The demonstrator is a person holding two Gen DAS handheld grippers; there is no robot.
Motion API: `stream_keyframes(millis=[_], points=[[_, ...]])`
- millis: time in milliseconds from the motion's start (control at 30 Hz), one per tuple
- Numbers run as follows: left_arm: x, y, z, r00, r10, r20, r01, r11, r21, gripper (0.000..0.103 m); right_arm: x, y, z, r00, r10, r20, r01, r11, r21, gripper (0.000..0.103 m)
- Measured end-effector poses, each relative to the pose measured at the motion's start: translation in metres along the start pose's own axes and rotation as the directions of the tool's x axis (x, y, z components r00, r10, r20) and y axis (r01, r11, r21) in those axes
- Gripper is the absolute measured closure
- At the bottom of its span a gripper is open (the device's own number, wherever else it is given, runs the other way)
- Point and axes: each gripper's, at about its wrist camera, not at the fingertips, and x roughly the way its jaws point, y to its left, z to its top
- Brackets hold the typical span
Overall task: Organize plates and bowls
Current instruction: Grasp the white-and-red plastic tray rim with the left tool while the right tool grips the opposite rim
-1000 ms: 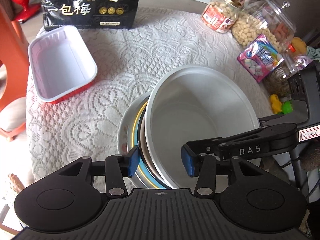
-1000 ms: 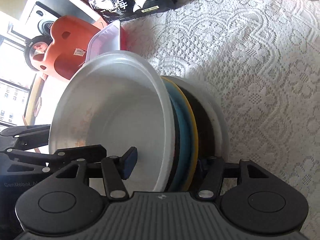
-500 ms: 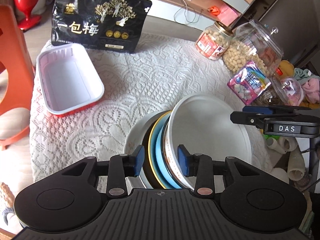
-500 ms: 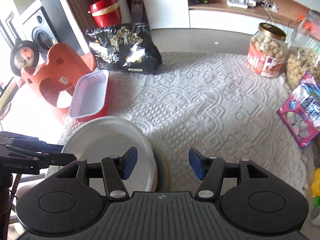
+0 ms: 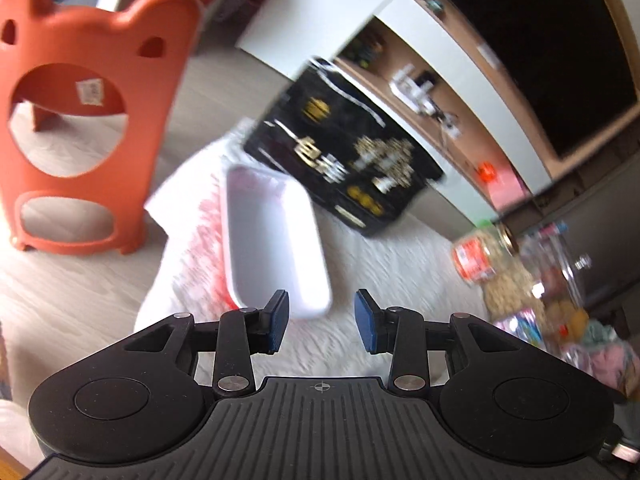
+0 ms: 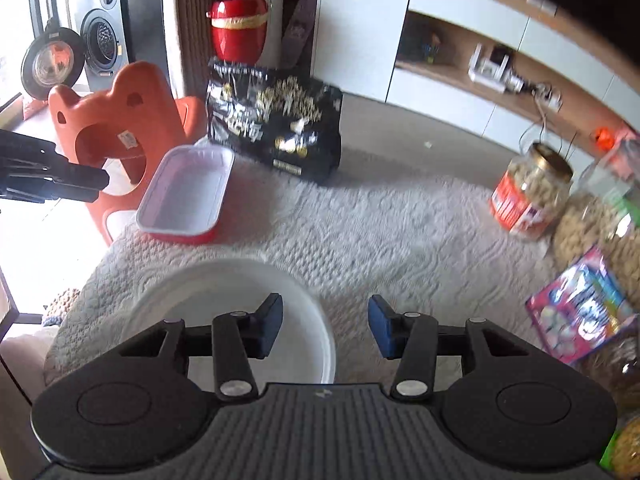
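Note:
A white bowl (image 6: pixel 224 288) rests on the lace tablecloth (image 6: pixel 380 232), right under my right gripper's left finger. My right gripper (image 6: pixel 324 328) hovers above it; its jaws are closing with nothing between the blue pads. No plates show around the bowl. My left gripper (image 5: pixel 320 320) is open and empty, pointing down at the near end of a white tray with red sides (image 5: pixel 272 240). In the right wrist view the left gripper's black fingers (image 6: pixel 52 176) reach in from the left edge, beside that tray (image 6: pixel 188 196). The left wrist view is blurred.
A black snack bag (image 6: pixel 276 120) stands at the table's far edge. An orange stool (image 6: pixel 120 120) sits on the floor to the left. Jars of nuts (image 6: pixel 528 192) and a candy pack (image 6: pixel 580 304) crowd the right side.
Both grippers have come off the tilted bowl and plate stack. The right one rose and the bowl now lies flat. The left one swung left toward the tray.

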Motion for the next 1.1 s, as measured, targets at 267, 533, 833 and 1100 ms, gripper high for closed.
stream_keyframes(millis=[267,533,833,1100], points=[[0.067,0.035,0.044,0.990,0.137,0.040,-0.132,0.986,-0.101,0.063,0.065,0.052,0.098,0.994,0.057,-0.089,-0.049,0.995,0.083,0.028],[0.103,0.040,0.034,0.989,0.122,-0.078,-0.125,0.991,-0.039,0.063,0.188,0.097,0.126,0.952,0.084,-0.296,-0.004,0.965,0.262,0.060],[0.119,0.027,0.025,0.983,0.115,-0.141,-0.111,0.993,0.039,0.064,0.250,0.107,0.127,0.917,0.102,-0.385,0.026,0.949,0.314,0.069],[0.094,0.023,0.018,0.992,0.040,-0.116,-0.039,0.999,0.009,0.068,0.199,0.094,0.111,0.911,0.218,-0.349,-0.088,0.931,0.353,0.071]])
